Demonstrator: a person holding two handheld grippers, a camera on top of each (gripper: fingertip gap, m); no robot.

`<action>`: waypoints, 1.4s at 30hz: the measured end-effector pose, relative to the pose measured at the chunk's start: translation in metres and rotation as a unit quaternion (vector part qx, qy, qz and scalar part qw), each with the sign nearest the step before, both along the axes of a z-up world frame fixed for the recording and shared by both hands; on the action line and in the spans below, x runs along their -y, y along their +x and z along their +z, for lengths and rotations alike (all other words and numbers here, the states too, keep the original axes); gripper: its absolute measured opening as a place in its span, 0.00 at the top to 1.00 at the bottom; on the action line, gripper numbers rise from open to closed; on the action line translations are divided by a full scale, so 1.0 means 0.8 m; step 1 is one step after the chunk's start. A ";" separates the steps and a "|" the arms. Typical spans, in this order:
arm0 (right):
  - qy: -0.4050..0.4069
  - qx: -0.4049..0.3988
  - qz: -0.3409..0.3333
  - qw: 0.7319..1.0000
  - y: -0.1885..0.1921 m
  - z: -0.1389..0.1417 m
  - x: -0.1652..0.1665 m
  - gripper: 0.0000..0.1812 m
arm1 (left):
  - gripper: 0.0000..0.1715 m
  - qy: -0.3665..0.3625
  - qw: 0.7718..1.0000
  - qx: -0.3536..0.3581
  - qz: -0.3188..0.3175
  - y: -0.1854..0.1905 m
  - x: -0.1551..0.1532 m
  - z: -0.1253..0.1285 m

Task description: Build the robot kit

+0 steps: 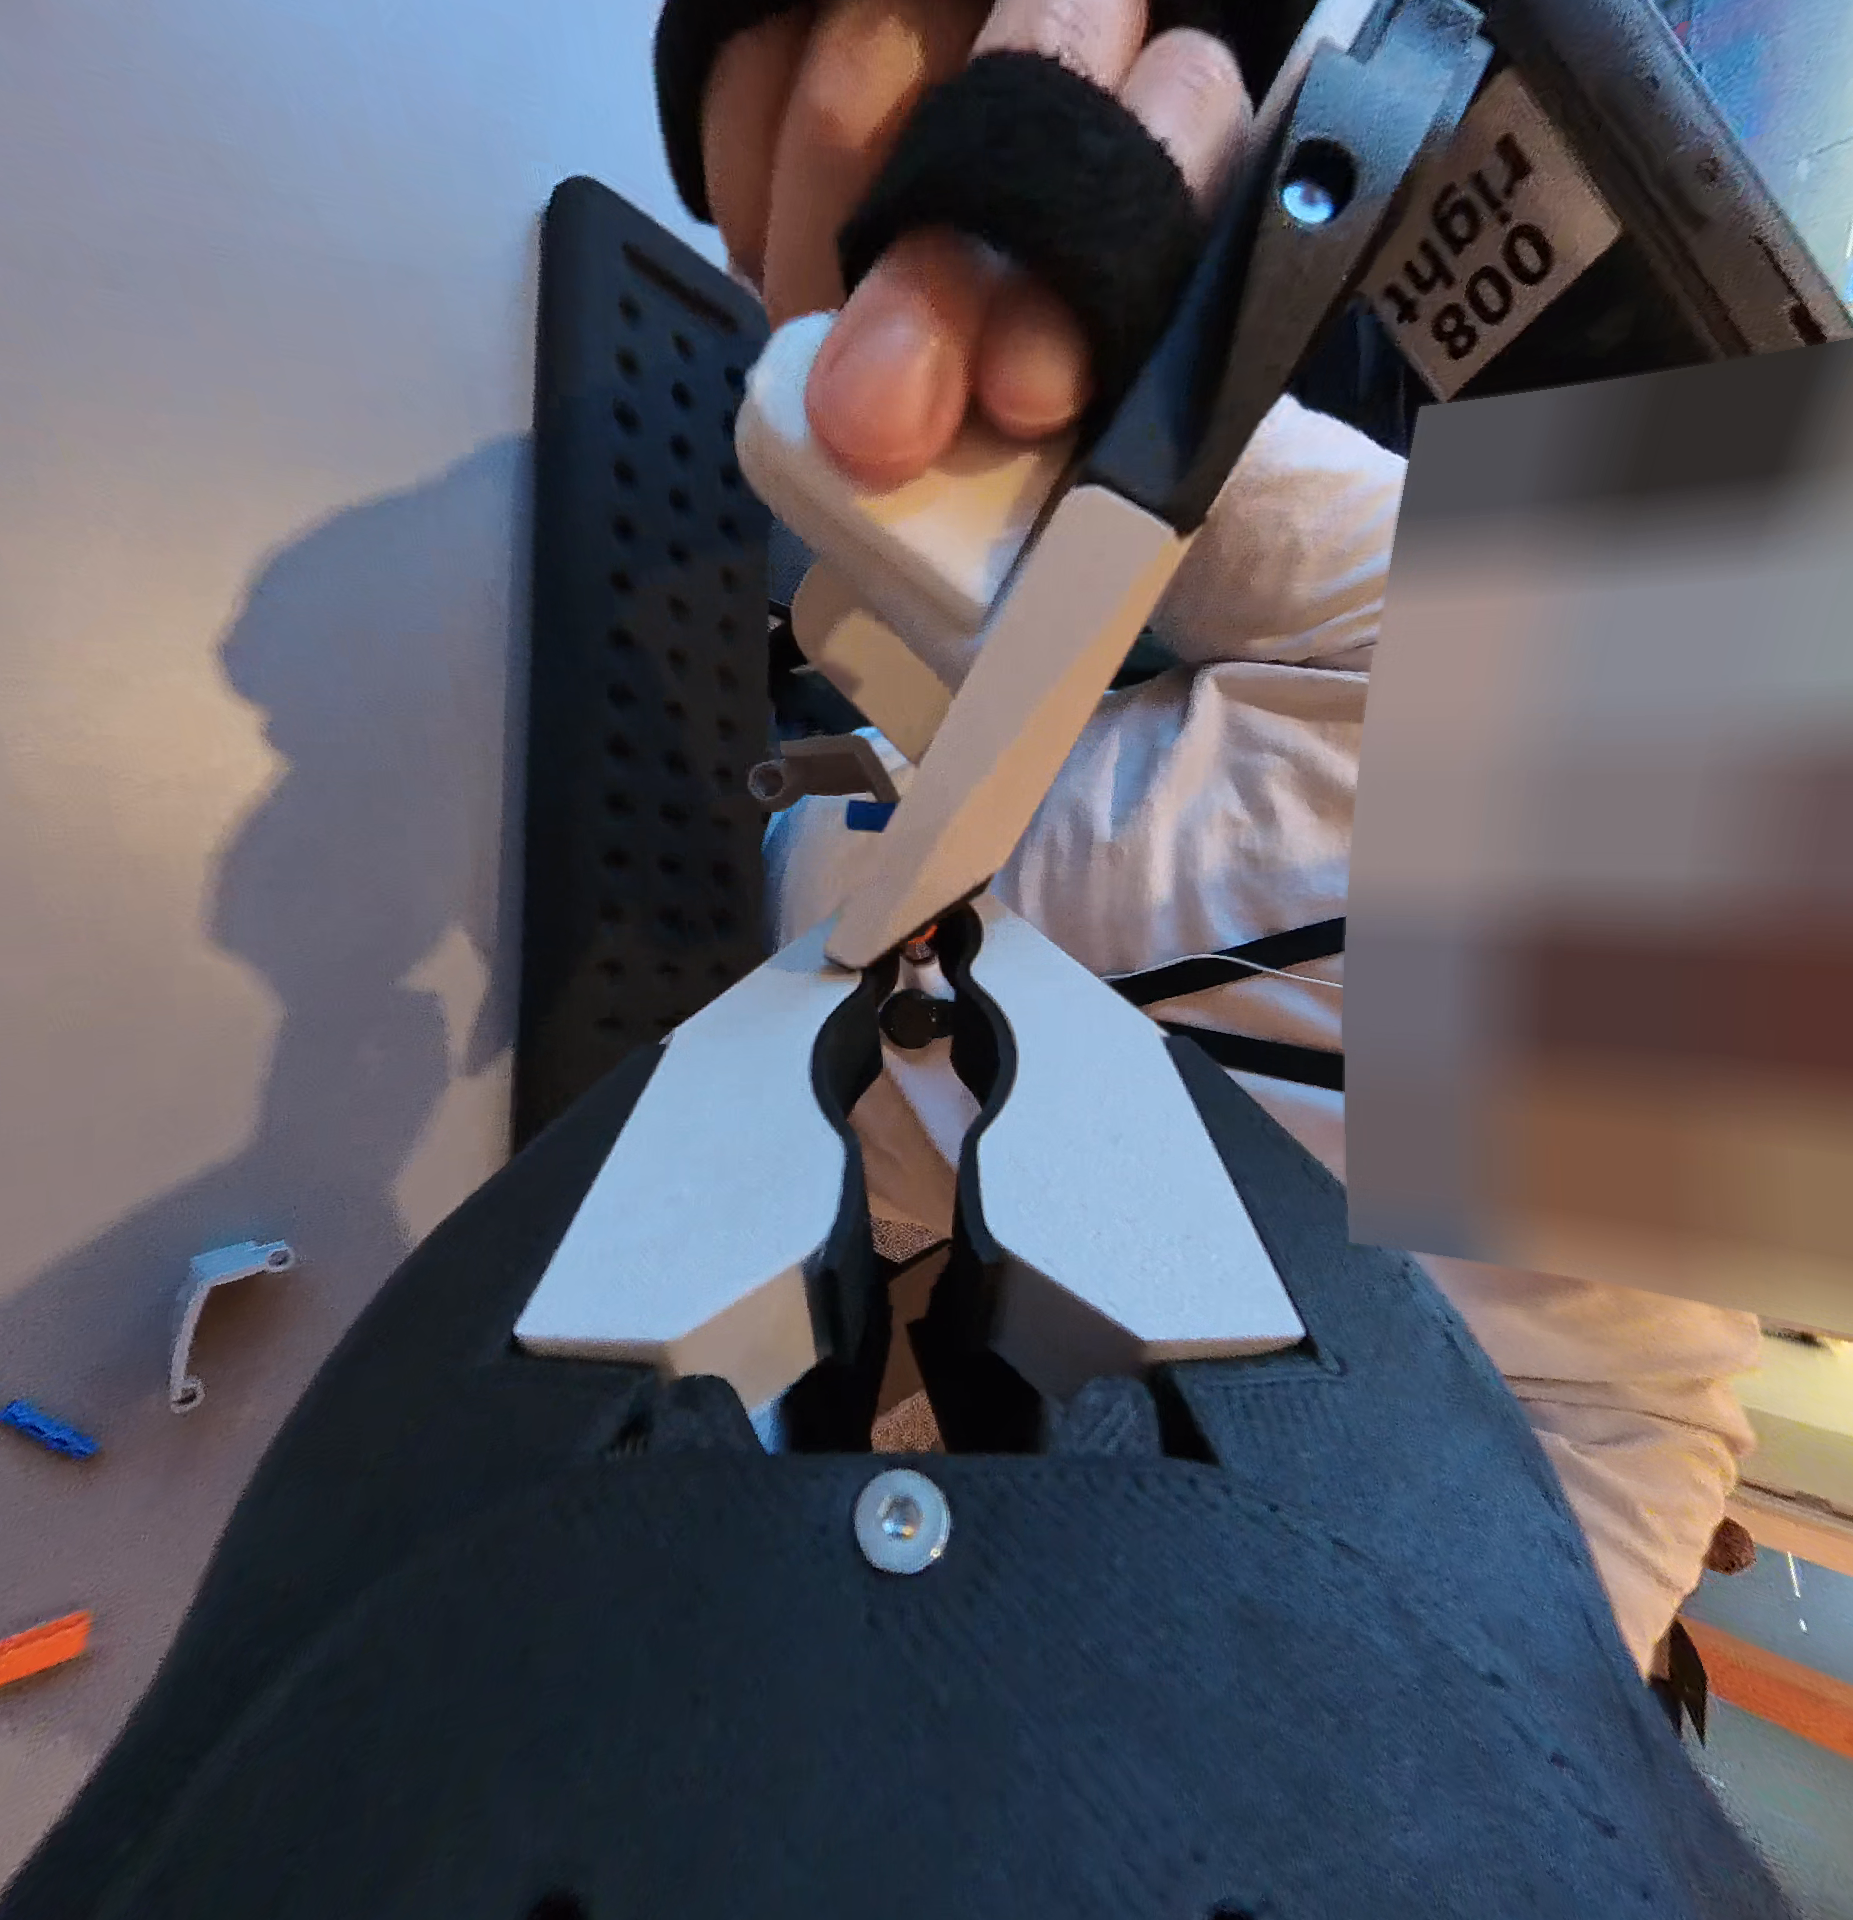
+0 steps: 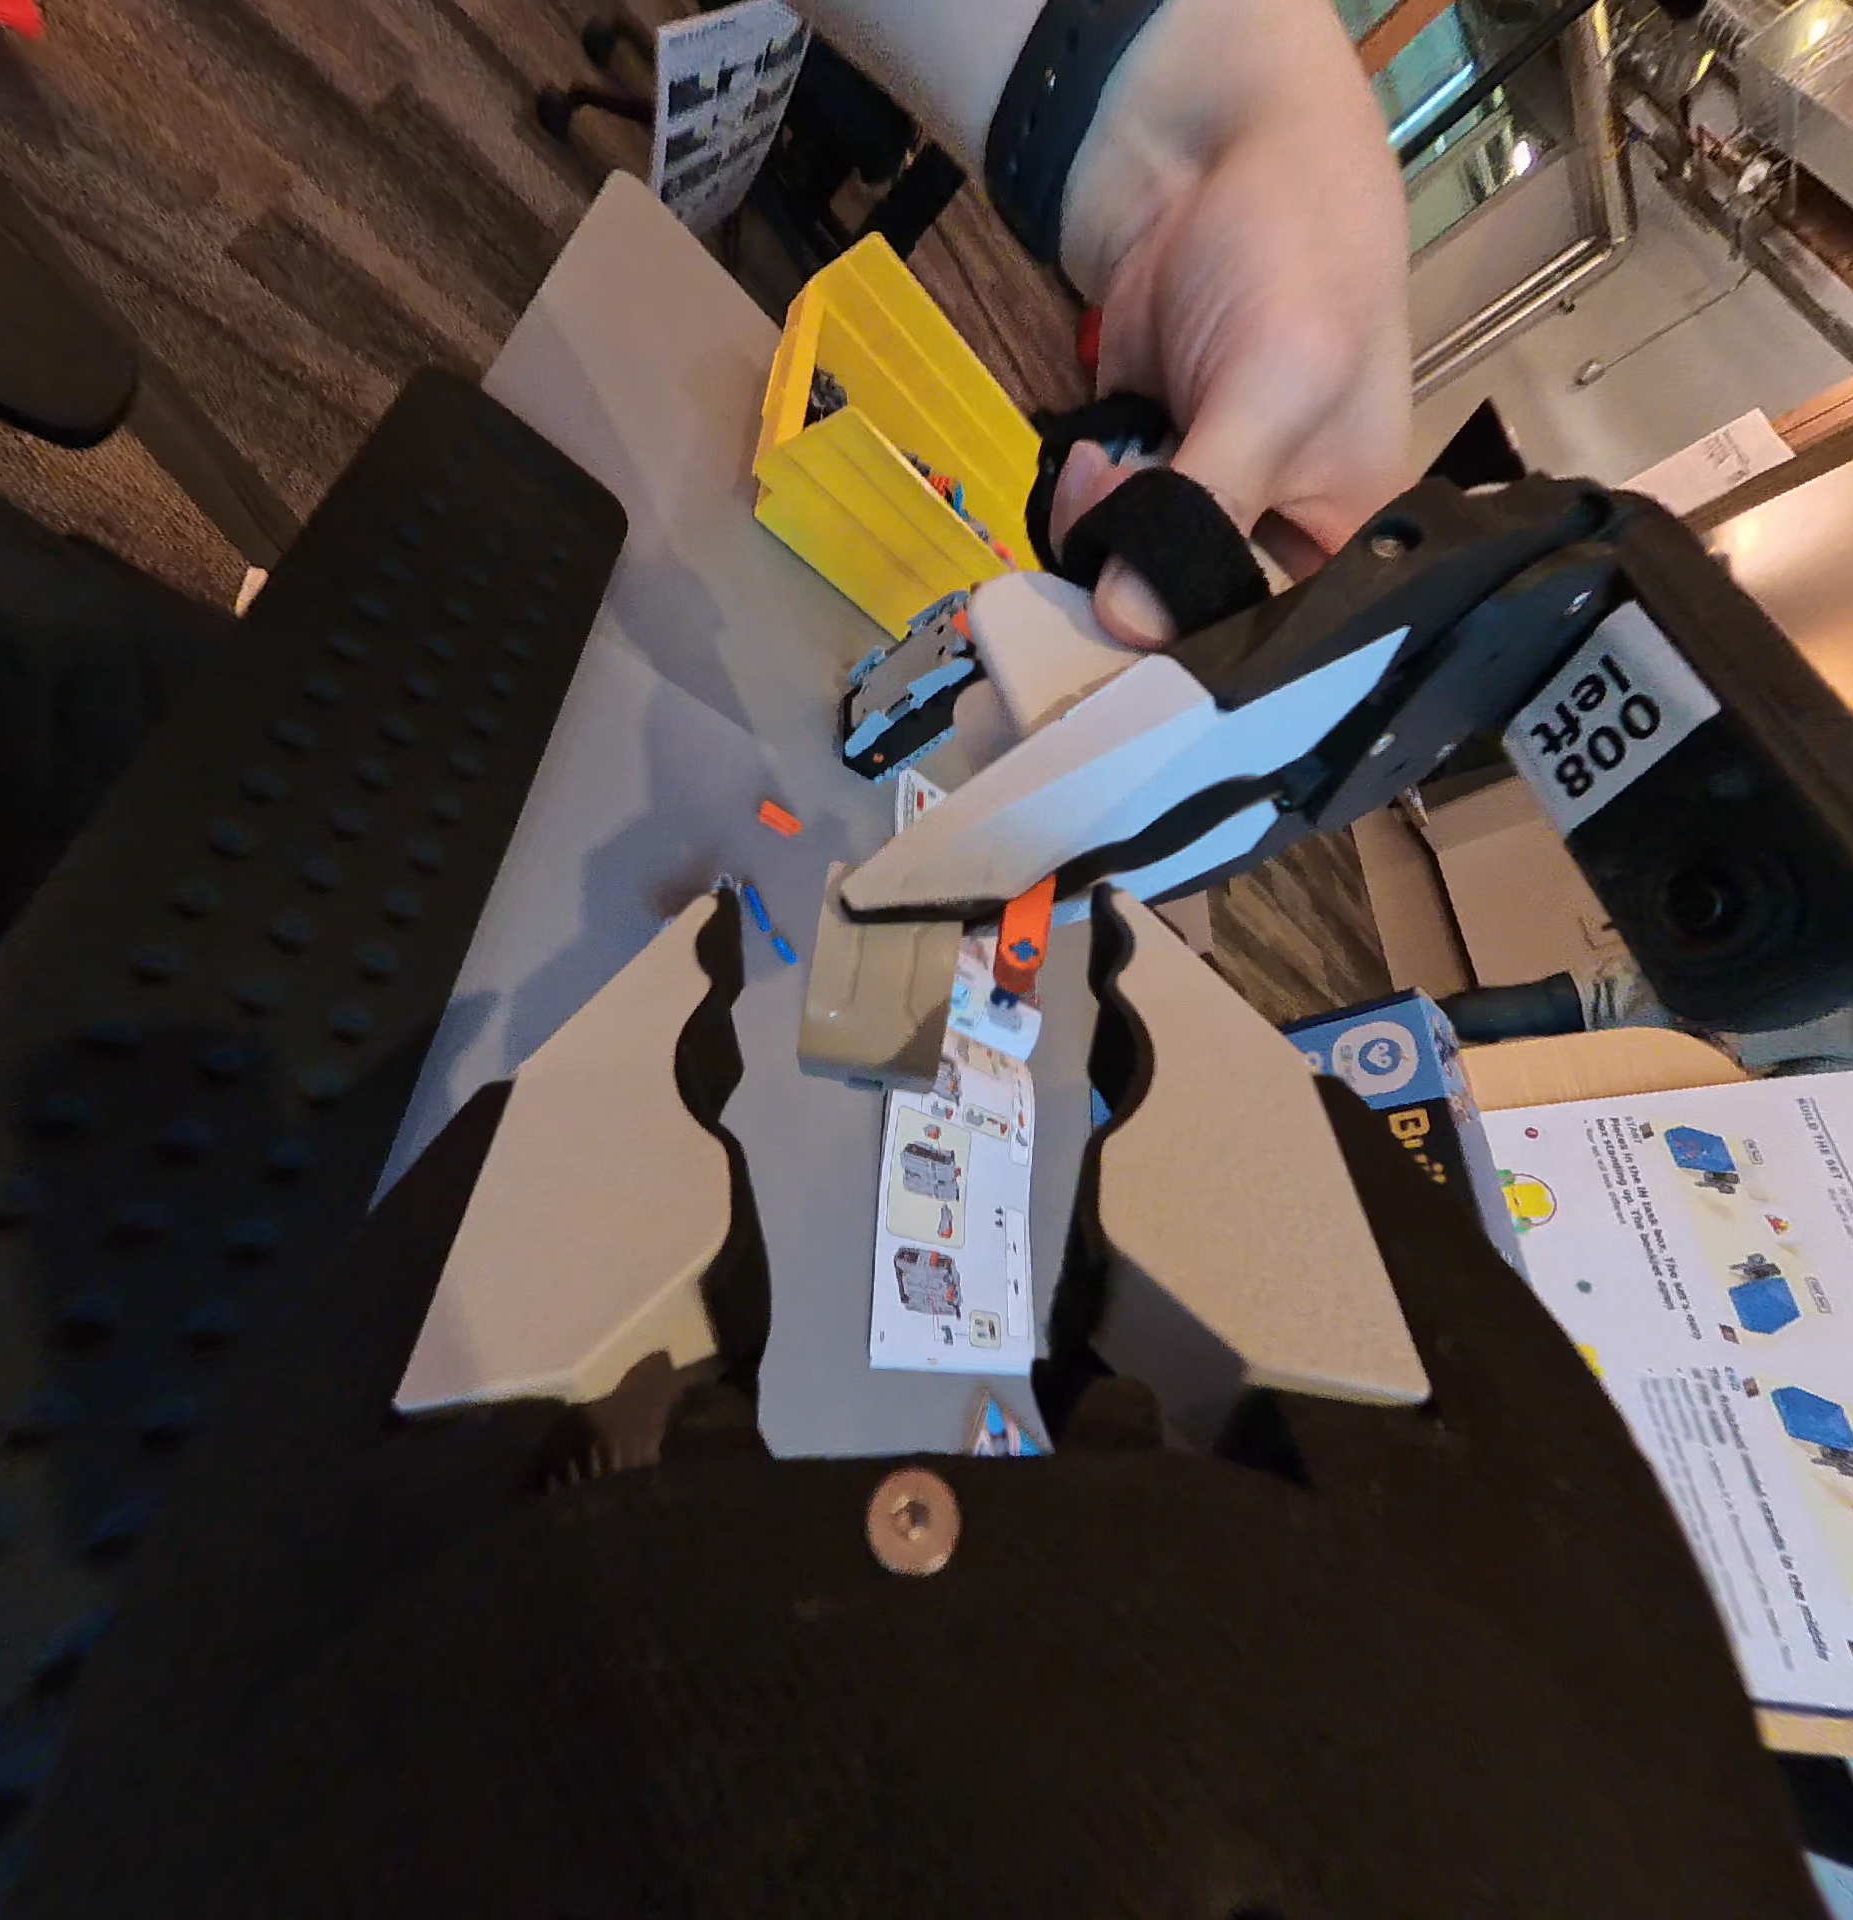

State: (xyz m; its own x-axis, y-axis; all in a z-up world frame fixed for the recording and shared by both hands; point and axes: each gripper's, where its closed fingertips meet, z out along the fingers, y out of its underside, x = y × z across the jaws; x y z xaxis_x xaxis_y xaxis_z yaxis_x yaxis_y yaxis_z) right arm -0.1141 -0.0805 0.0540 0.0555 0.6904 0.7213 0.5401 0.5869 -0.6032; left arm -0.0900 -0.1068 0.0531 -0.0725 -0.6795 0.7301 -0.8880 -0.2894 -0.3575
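My left gripper (image 1: 917, 940) is shut on a small orange piece (image 1: 920, 932), with a black pin (image 1: 911, 1020) showing between its pads just behind it. In the right wrist view the left gripper (image 2: 963, 899) reaches in from the right, and the orange piece (image 2: 1024, 935), which carries a blue pin, hangs from its tip. My right gripper (image 2: 911, 909) is open, with its fingers on either side of the left gripper's tip and the orange piece. In the left wrist view one right finger (image 1: 1005, 727) touches the left gripper's tip. A tan rounded block (image 2: 875, 997) sits just below.
The grey table (image 2: 631, 644) holds a yellow bin (image 2: 880, 436) of parts, a small grey-black model (image 2: 901, 696), an instruction booklet (image 2: 953, 1226), a loose orange piece (image 2: 778, 818) and blue pins (image 2: 766, 920). A black perforated mat (image 2: 278, 831) lies left. A grey bracket (image 1: 215, 1309) lies left. Only a small space, under 4 cm, lies between the two pairs of fingers.
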 end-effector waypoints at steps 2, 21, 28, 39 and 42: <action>0.011 -0.021 -0.002 1.000 0.001 0.010 0.002 0.68 | 0.97 0.003 1.000 0.000 -0.006 0.001 0.005 0.003; 0.021 -0.075 -0.002 0.997 0.006 0.028 0.015 0.75 | 0.97 -0.001 1.000 0.000 -0.013 0.006 0.017 0.016; 0.019 -0.085 0.005 0.996 0.008 0.031 0.018 0.77 | 0.97 -0.013 1.000 0.008 -0.014 0.008 0.018 0.021; 0.022 -0.094 0.006 0.995 0.010 0.036 0.016 0.79 | 0.97 -0.019 1.000 0.014 -0.012 0.010 0.017 0.026; 0.022 -0.098 0.008 0.995 0.010 0.037 0.017 0.79 | 0.97 -0.022 1.000 0.017 -0.014 0.010 0.018 0.028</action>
State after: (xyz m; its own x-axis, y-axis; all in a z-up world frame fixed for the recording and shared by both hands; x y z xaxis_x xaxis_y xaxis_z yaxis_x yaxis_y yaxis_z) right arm -0.1059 -0.0938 0.0839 0.1882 0.6596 0.7277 0.4052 0.6227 -0.6693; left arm -0.0822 -0.1213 0.0752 -0.1164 -0.6444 0.7558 -0.8832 -0.2810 -0.3756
